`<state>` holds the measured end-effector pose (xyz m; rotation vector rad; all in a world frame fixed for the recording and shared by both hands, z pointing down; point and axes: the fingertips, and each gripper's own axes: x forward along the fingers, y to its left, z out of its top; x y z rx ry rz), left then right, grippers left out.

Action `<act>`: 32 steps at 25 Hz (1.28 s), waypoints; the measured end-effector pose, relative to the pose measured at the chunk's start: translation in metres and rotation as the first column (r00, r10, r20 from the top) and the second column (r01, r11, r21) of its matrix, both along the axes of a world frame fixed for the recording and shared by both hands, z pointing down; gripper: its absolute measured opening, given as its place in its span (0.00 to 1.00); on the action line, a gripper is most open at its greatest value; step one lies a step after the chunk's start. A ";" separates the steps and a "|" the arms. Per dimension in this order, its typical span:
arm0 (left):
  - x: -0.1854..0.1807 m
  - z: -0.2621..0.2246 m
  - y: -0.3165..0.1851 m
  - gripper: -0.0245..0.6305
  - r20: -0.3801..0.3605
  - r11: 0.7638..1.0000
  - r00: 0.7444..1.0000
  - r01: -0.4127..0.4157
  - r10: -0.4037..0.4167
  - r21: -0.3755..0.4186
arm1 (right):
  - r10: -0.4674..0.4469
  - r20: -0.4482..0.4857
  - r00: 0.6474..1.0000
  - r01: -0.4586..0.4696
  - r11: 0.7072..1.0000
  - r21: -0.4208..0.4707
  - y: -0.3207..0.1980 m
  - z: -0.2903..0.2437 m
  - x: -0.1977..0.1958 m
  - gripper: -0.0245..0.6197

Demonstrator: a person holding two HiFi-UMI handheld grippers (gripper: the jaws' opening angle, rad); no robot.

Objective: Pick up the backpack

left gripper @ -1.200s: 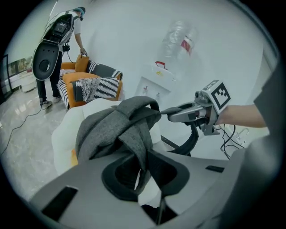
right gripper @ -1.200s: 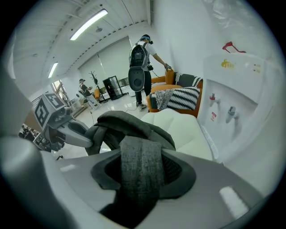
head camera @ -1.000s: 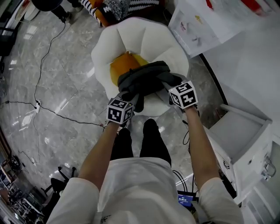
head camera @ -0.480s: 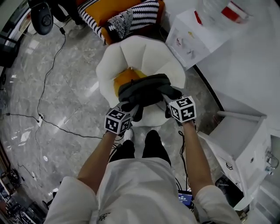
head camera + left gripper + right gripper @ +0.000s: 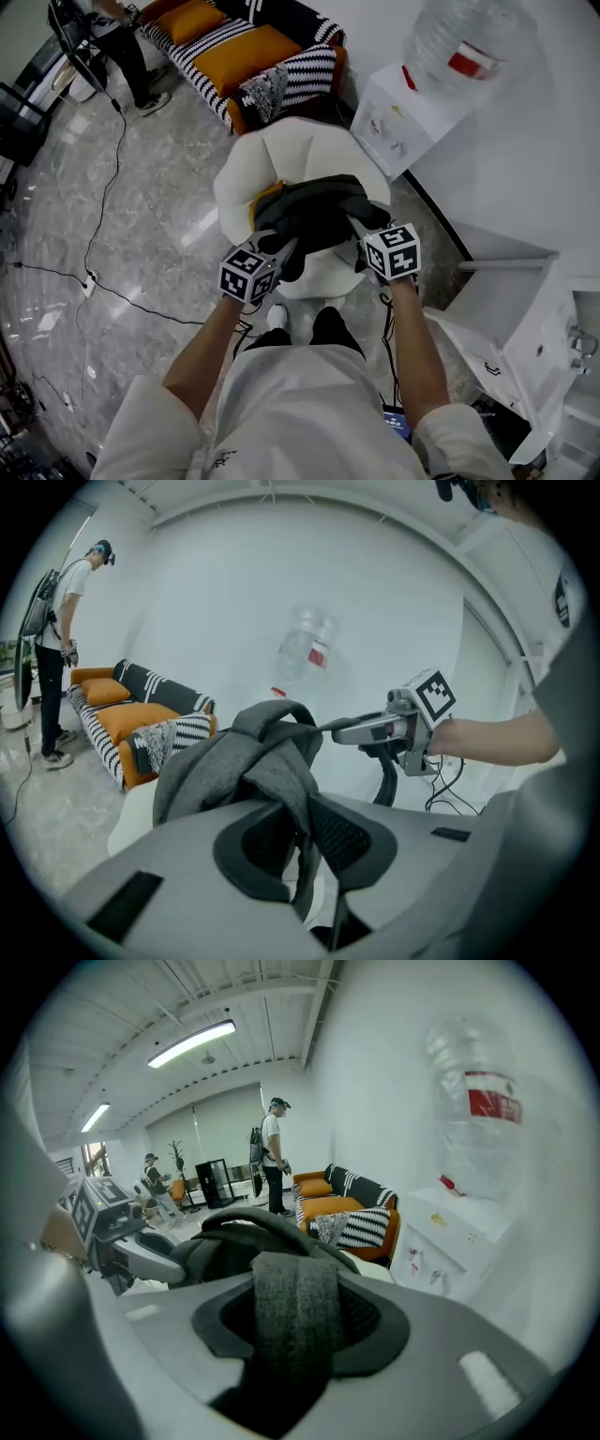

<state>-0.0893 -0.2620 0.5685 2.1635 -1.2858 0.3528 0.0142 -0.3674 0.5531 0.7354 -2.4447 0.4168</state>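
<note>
The dark grey backpack [image 5: 314,211] hangs between both grippers just above the white petal-shaped chair [image 5: 281,150]. My left gripper [image 5: 281,251] is shut on one grey shoulder strap [image 5: 302,808], which runs down between its jaws. My right gripper [image 5: 358,227] is shut on the other strap [image 5: 295,1316], a wide grey band that fills its jaws. In the left gripper view the right gripper [image 5: 361,729] holds the bag's far side. In the right gripper view the left gripper [image 5: 141,1258] shows at the left, behind the backpack [image 5: 246,1237]. An orange cushion [image 5: 265,193] peeks out beneath the bag.
A striped orange sofa [image 5: 239,56] stands behind the chair. A white water dispenser [image 5: 408,108] with a bottle [image 5: 469,42] is at the right, a white cabinet [image 5: 525,309] nearer. Cables [image 5: 94,277] cross the marble floor. A person [image 5: 108,33] stands far left.
Both grippers have risen together, and the backpack has come up off the chair seat with them. It now covers most of the orange cushion.
</note>
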 end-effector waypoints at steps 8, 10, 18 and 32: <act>-0.013 -0.043 0.002 0.10 0.024 0.996 0.999 -0.024 0.022 0.086 | 0.026 0.041 0.999 -0.027 0.999 0.038 0.005 -0.042 -0.011 0.29; -0.016 -0.053 0.002 0.10 0.032 0.994 0.999 -0.029 0.026 0.109 | 0.031 0.055 0.998 -0.033 0.998 0.048 0.006 -0.052 -0.013 0.29; -0.028 -0.089 0.001 0.10 0.061 0.980 0.998 -0.042 0.031 0.195 | 0.031 0.094 0.995 -0.041 0.994 0.099 0.006 -0.089 -0.024 0.29; -0.047 -0.163 -0.014 0.10 0.067 0.941 0.996 -0.070 0.050 0.331 | 0.003 0.151 0.988 -0.035 0.977 0.212 -0.009 -0.164 -0.043 0.29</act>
